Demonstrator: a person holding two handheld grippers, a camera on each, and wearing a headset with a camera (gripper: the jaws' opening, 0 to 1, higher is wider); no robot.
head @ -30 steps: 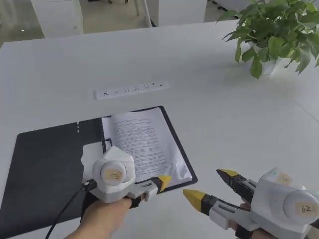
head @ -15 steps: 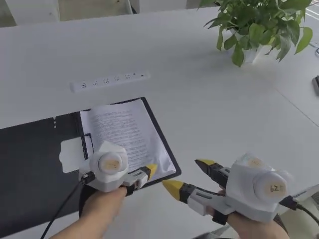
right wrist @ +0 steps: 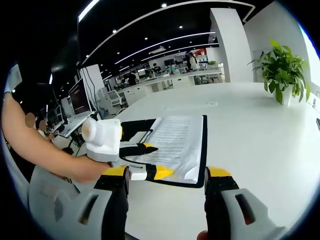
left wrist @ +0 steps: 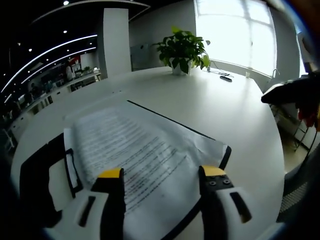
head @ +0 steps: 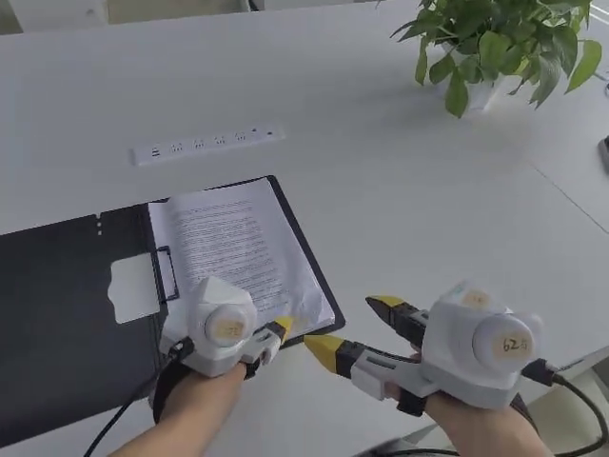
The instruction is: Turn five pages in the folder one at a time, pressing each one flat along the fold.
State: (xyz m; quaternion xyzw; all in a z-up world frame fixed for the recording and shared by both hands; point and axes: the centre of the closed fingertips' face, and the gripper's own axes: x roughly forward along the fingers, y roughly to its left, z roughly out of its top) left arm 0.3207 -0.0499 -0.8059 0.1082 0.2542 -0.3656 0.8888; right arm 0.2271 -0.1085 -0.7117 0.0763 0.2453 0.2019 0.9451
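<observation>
Folder (head: 57,286) lies open at the table's (head: 428,190) near left, top page (head: 233,238) on its right half. Left gripper (head: 278,333), jaws apart, straddles the page's near edge. Right gripper (head: 350,324), also spread, hovers just right of the near corner. Danger: biting too deep could grab several sheets or crease that corner.
</observation>
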